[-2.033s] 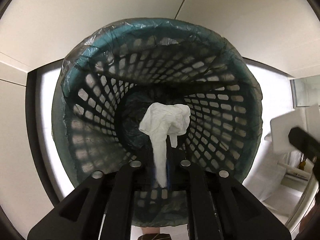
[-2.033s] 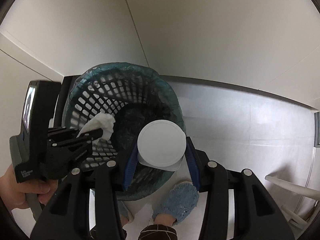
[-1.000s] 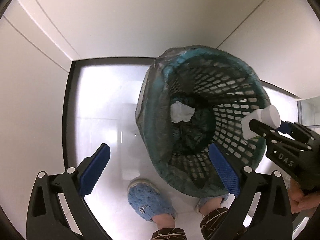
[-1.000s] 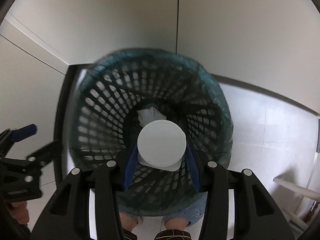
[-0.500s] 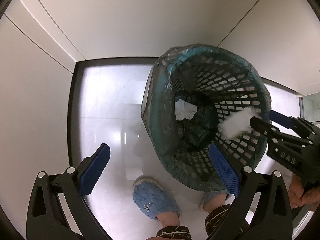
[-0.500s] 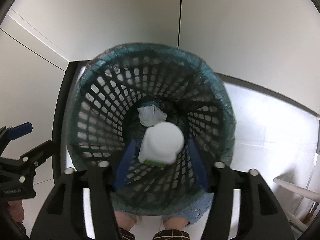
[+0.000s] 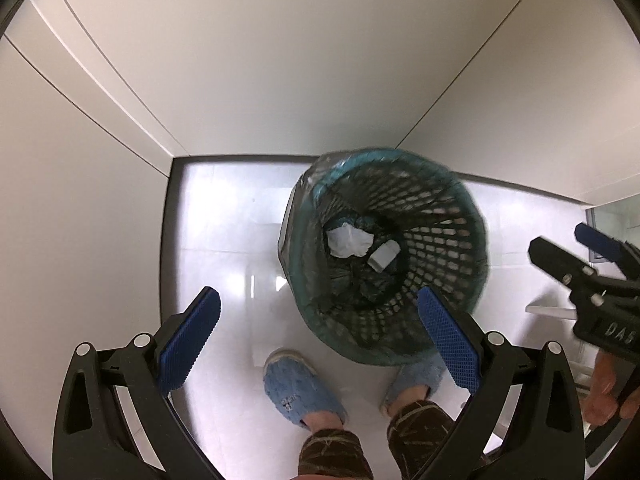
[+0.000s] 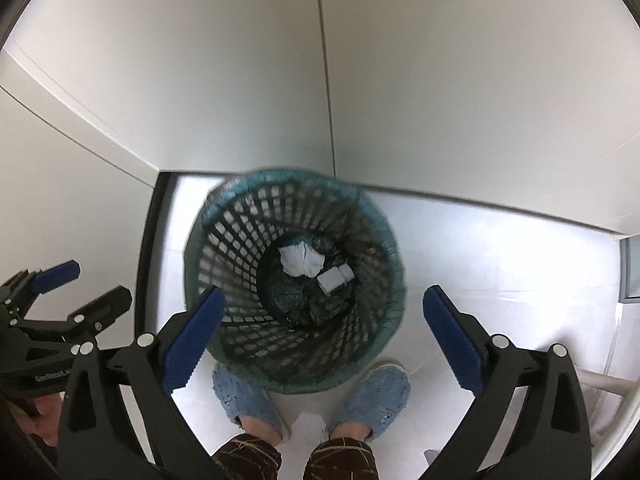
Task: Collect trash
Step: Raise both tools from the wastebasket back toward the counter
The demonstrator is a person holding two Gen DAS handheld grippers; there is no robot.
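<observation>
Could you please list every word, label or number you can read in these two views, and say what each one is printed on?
"DAS": white letters on the black body of the right gripper, seen in the left wrist view; they may run on out of sight.
"GenRobot...": small white print on the body of the left gripper, in the right wrist view; the end is cut off.
A mark on the left blue slipper is too blurred to read.

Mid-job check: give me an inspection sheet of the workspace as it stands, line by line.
Surface: pale glossy floor, reflections near the bin.
Job's things: teal mesh bin with dark liner; crumpled tissue and small white container lie at its bottom.
Clutter: nothing seen on the floor.
Grippers: left hand-held gripper open, holding nothing; right hand-held gripper open, holding nothing.
Cables: nothing seen.
Surroundings: plain wall panels; person's blue slippers beside the bin; white frame at far right.
</observation>
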